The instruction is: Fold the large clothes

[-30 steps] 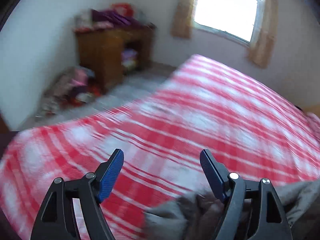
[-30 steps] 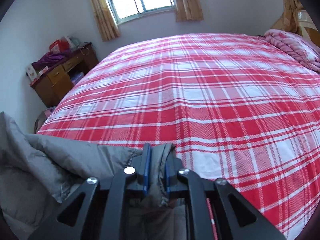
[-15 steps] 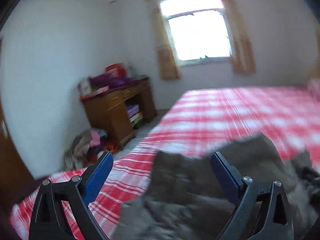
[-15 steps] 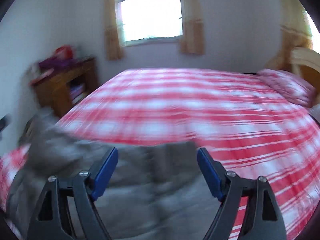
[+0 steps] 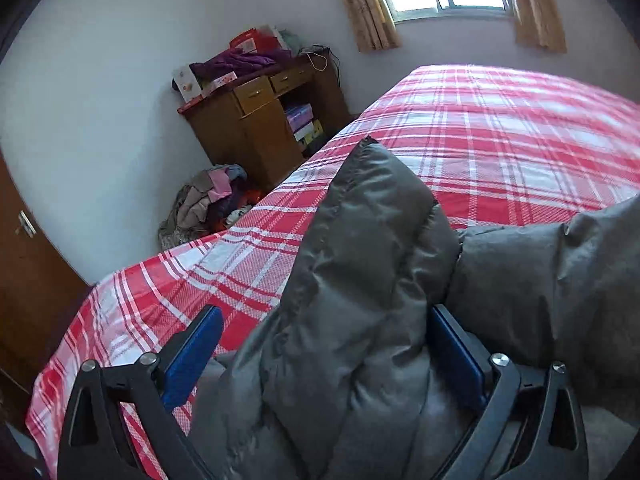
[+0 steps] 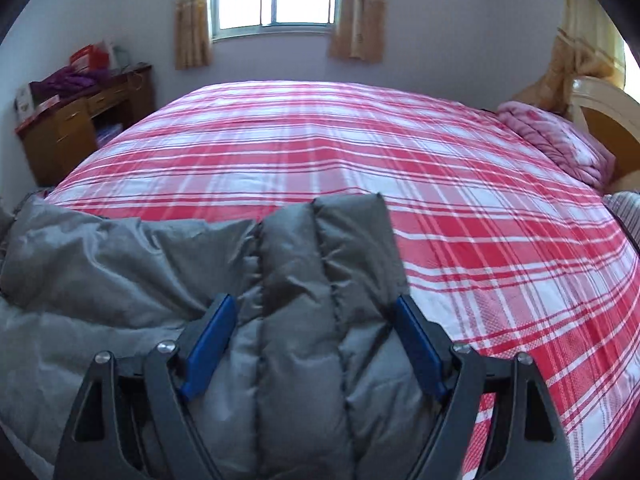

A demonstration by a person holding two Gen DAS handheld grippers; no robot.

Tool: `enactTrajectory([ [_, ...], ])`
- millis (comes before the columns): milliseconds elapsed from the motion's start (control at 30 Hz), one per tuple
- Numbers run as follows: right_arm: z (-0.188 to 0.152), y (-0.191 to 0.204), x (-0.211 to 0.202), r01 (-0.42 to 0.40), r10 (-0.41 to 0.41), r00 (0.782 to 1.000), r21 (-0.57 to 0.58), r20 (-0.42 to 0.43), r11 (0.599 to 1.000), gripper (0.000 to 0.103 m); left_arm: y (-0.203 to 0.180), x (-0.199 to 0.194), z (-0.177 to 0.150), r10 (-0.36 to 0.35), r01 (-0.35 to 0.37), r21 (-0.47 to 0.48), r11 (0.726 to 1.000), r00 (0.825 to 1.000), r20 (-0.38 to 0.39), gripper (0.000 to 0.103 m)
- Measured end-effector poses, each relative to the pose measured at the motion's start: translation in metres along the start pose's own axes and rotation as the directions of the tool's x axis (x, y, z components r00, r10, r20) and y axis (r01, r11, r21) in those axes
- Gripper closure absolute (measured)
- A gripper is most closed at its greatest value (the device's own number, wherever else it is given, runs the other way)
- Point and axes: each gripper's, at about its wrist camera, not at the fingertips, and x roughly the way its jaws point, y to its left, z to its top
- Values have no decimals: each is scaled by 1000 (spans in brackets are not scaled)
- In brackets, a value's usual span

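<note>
A grey puffer jacket (image 5: 360,240) lies on the near edge of a bed with a red plaid sheet (image 5: 500,128). My left gripper (image 5: 324,316) straddles a raised quilted fold of it. Its jaws are opening: the left blue pad stands apart from the cloth and the right pad lies beside it. In the right wrist view the jacket (image 6: 120,260) spreads to the left over the bed (image 6: 320,140). My right gripper (image 6: 314,300) is open, with a padded strip of the jacket lying loose between its blue pads.
A wooden desk (image 5: 256,128) piled with clothes and boxes stands by the left wall, with a heap of clothes (image 5: 208,200) on the floor beside it. A brown door (image 5: 24,280) is at far left. A pink quilt (image 6: 556,140) lies by the headboard (image 6: 600,112).
My right gripper has opened and let go of the jacket fold it pinched. My left gripper has widened, swung over the jacket and dropped, so the cloth now sits between its jaws.
</note>
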Motion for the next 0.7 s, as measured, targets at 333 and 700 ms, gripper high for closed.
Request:
enactTrajectory([
  [333,-3,-10,27,2,5,996,75,-88,997,17,-8,31,-5,-79,73,-62,995,992,-96,1],
  [700,-7,-5,37,21,-13,991,57,-135,998,15,-12,33,-6,-67,62,-46,997,992,-104,1],
])
